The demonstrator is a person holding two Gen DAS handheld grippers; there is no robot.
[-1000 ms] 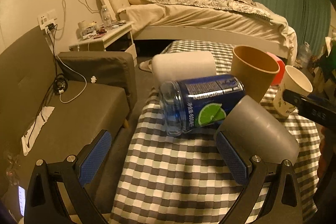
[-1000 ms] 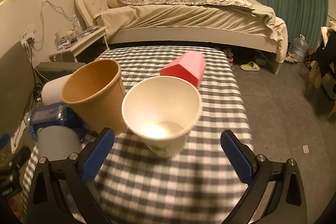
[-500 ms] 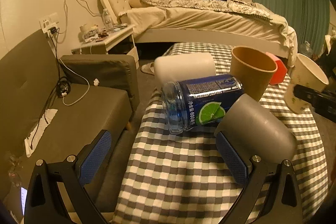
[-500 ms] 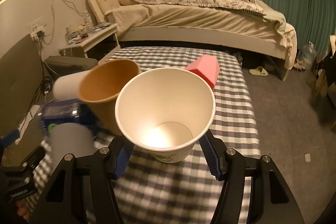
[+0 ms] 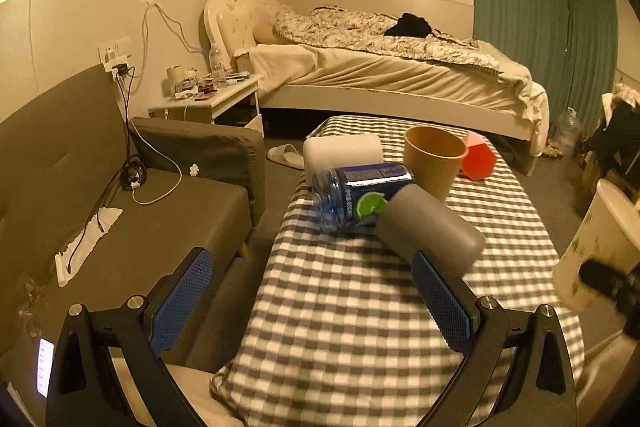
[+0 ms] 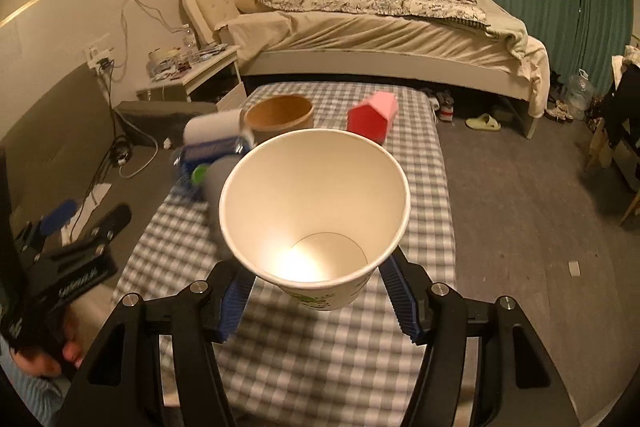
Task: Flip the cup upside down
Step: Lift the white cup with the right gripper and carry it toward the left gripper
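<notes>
Right gripper point(image 6: 318, 301) clamped the cup point(image 6: 316, 211) — mouth up, above the bench point(image 6: 424, 187); left gripper point(image 5: 312, 299) released. Risk — thin wall crushing, slipping mid-flip.

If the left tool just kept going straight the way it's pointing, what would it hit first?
Probably the grey cylinder lying on the checked table, just past the left tool and near its right finger. The blue bottle lies behind it. Depth is uncertain.

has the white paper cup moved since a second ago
Yes. The white paper cup, then standing on the checked table beside the brown cup, is now lifted above it in the right gripper.
</notes>
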